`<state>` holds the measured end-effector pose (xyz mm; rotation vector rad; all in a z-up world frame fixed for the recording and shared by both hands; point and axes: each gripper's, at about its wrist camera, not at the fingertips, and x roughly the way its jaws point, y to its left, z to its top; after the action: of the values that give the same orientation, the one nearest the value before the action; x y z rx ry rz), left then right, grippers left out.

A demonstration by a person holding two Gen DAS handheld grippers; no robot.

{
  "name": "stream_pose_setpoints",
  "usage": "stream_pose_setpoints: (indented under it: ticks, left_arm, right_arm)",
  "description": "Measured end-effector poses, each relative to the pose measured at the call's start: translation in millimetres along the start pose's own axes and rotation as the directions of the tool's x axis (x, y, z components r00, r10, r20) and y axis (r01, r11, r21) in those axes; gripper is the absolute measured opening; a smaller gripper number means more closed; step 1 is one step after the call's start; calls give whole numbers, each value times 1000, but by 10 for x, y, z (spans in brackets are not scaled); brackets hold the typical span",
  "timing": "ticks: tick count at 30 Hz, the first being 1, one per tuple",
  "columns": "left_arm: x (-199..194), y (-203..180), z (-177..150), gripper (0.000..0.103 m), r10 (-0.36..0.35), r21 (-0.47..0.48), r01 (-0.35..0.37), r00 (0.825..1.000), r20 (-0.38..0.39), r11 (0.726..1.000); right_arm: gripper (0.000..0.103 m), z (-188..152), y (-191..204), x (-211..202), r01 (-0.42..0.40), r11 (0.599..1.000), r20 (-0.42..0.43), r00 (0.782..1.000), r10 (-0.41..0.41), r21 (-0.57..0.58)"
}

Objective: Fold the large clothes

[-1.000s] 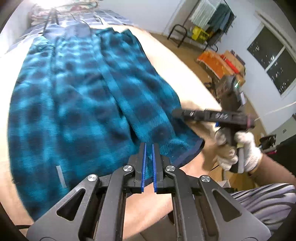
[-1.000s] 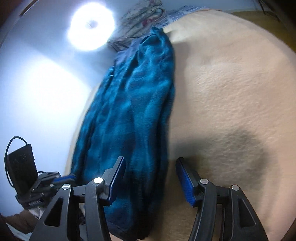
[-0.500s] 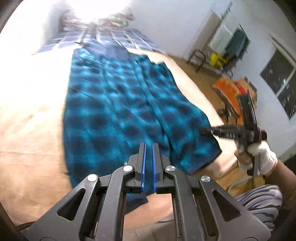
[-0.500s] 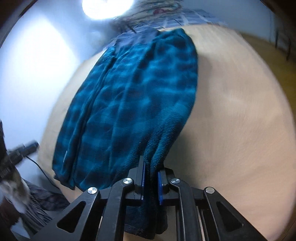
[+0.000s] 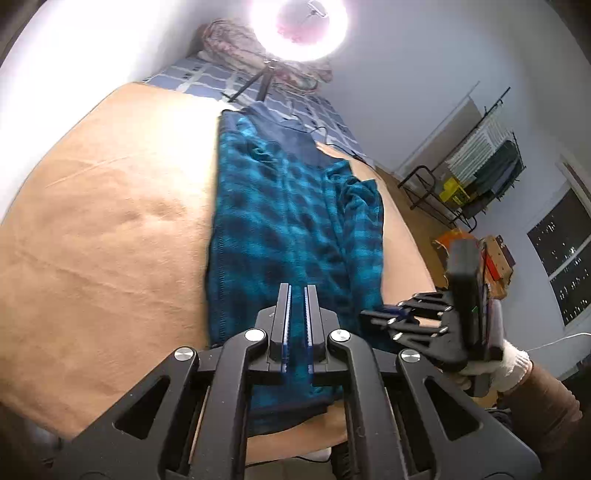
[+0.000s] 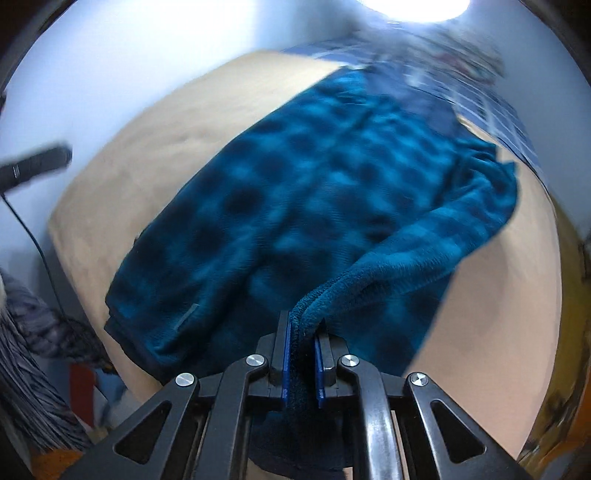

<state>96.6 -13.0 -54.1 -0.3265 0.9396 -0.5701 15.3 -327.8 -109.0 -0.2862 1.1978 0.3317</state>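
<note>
A blue plaid fleece garment (image 5: 280,221) lies lengthwise on a tan blanket-covered bed (image 5: 110,240); it also fills the right wrist view (image 6: 295,221). My right gripper (image 6: 300,354) is shut on the garment's near right edge and lifts it into a fold over the rest. In the left wrist view that gripper (image 5: 391,314) sits at the garment's right hem, held by a white-gloved hand. My left gripper (image 5: 296,325) hovers above the near hem, its jaws nearly together with nothing visibly between them.
A ring light (image 5: 299,29) on a tripod stands at the bed's far end, over a blue checked sheet (image 5: 229,79) and patterned bedding. A clothes rack (image 5: 480,158) and orange boxes (image 5: 491,254) stand on the floor to the right. A cable (image 6: 33,221) hangs at left.
My right gripper closed on the garment's right edge and lifted it leftward over the body. My left gripper rose and pulled back; the garment now looks narrower.
</note>
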Motion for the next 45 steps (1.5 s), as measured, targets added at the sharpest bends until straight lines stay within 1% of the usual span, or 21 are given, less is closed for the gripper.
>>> stream_pose_setpoints:
  ticks: [4, 6, 8, 9, 11, 13, 14, 15, 17, 18, 19, 22, 23, 25, 27, 29, 32, 33, 36, 39, 45]
  left_arm:
    - [-31, 165, -37, 3, 20, -27, -20, 1000, -5, 999]
    - [-8, 226, -61, 3, 36, -37, -36, 999, -12, 999]
    - [49, 261, -90, 3, 42, -45, -44, 999, -31, 998]
    - [82, 261, -113, 3, 45, -44, -47, 998, -44, 998]
    - [154, 236, -153, 3, 57, -31, -59, 996, -63, 998]
    - [225, 176, -186, 3, 61, -16, -62, 995, -79, 998]
    - [262, 137, -203, 5, 63, -6, -63, 994, -87, 998]
    - [306, 100, -211, 7, 60, 3, -60, 994, -94, 998]
    - [412, 15, -227, 25, 47, 18, -45, 993, -112, 999]
    - [471, -34, -233, 27, 39, 25, -36, 992, -122, 999]
    - [530, -90, -245, 27, 30, 33, -26, 991, -134, 999]
    - [732, -246, -286, 27, 0, 51, 9, 984, -177, 999]
    - [809, -295, -306, 28, -10, 50, 20, 981, -194, 999]
    - [965, -381, -337, 30, -39, 33, 48, 971, -235, 998]
    - [1086, -456, -372, 37, -75, 11, 80, 961, -266, 997]
    - [1193, -540, -400, 45, -91, 4, 96, 953, -289, 995]
    - [1334, -589, -431, 47, -111, -23, 110, 942, -318, 994]
    - [1387, -594, -441, 47, -118, -38, 112, 937, -329, 993]
    - [1489, -601, -459, 48, -121, -51, 110, 929, -350, 993]
    - [1582, -658, -516, 48, -106, -28, 103, 922, -371, 994]
    - [1746, -719, -633, 48, -113, 2, 126, 900, -421, 992]
  right_arm:
    - [8, 58, 337, 312, 6, 994, -56, 998, -12, -107]
    - [8, 49, 472, 438, 35, 986, -73, 996, -48, -163]
    - [9, -16, 604, 601, 86, 966, -85, 990, -109, -245]
    - [10, -36, 622, 645, 94, 963, -85, 989, -119, -254]
    - [18, -38, 558, 603, 46, 974, -81, 995, -66, -221]
    - [30, -50, 401, 465, -55, 985, -62, 997, 46, -161]
    - [31, -48, 309, 393, -98, 987, -49, 994, 93, -125]
    - [32, -62, 197, 306, -152, 985, -31, 988, 150, -83]
    - [33, -92, -25, 119, -242, 970, 26, 970, 242, -7]
    - [38, -109, -75, 60, -270, 963, 49, 962, 269, 19]
    - [45, -144, -232, -60, -319, 946, 95, 945, 312, 60]
    - [48, -192, -568, -254, -386, 915, 179, 915, 362, 118]
    - [49, -197, -637, -285, -378, 917, 196, 916, 349, 132]
    - [57, -177, -831, -294, -341, 925, 218, 928, 302, 167]
    - [62, -91, -1037, -237, -315, 925, 236, 935, 264, 212]
    - [63, -28, -1317, -155, -316, 908, 266, 932, 244, 276]
    - [67, 98, -1614, -30, -290, 899, 295, 936, 193, 329]
    - [71, 145, -1736, 27, -281, 894, 306, 936, 175, 348]
    - [76, 237, -2030, 172, -289, 864, 337, 929, 150, 412]
    - [78, 325, -2299, 314, -314, 823, 372, 918, 137, 472]
    - [78, 553, -2781, 696, -292, 764, 378, 923, 68, 575]
